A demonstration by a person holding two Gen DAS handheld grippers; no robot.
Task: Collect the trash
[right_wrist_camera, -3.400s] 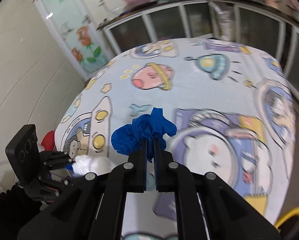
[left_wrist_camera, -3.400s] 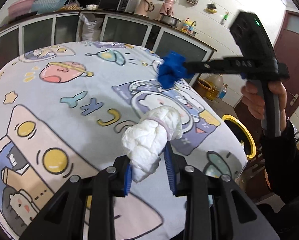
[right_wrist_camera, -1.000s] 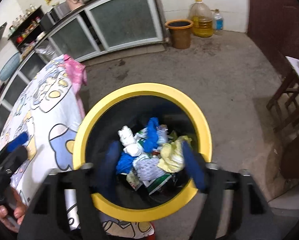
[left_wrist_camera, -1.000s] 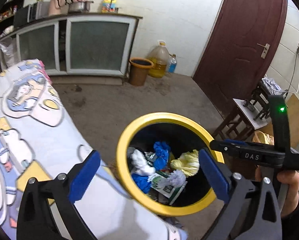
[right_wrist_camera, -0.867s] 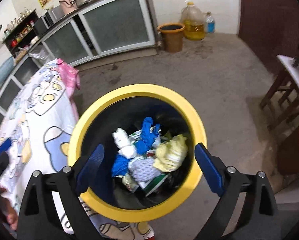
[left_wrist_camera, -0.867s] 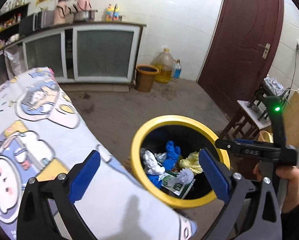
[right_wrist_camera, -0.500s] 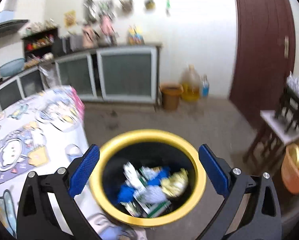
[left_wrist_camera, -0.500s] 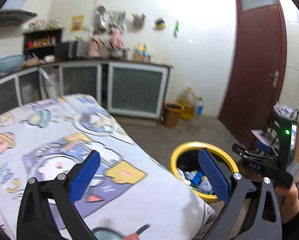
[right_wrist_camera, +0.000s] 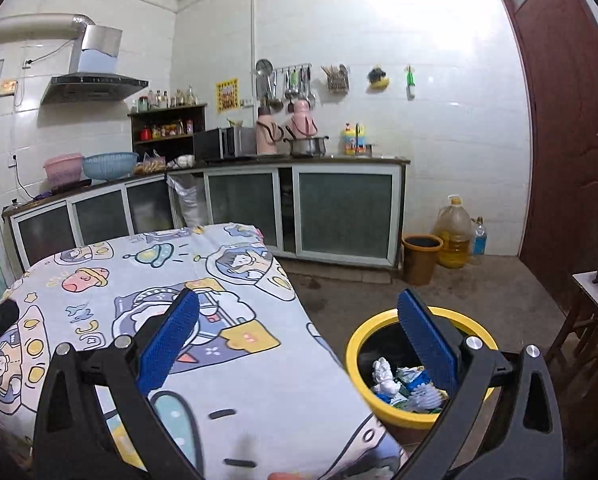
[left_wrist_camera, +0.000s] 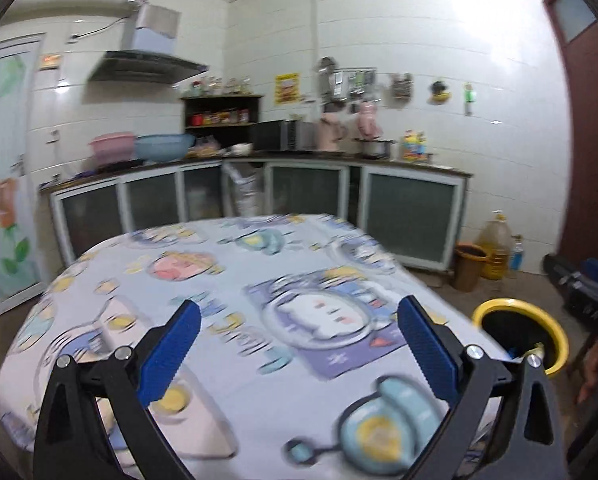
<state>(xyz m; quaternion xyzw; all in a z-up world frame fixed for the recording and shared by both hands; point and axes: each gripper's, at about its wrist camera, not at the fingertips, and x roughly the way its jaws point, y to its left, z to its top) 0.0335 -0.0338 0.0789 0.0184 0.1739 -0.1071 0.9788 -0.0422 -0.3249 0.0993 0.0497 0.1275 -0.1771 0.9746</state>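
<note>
Trash [right_wrist_camera: 399,384] lies in the yellow bin [right_wrist_camera: 353,354] behind the right gripper [right_wrist_camera: 299,334]'s spread, empty fingers; the left gripper [left_wrist_camera: 299,340] gapes empty over a bare-looking tablecloth [left_wrist_camera: 235,280], so collection seems finished.

**Both handheld grippers spread wide, holding nothing**

The left gripper [left_wrist_camera: 297,336] has its two black arms splayed far apart, and its blue ribbed fingertips [left_wrist_camera: 170,352] grip nothing. The right gripper [right_wrist_camera: 297,336] is in the same pose, blue pads [right_wrist_camera: 427,342] well apart with nothing between them. At the right edge of the left wrist view, the right gripper's dark body shows blurred.
</note>
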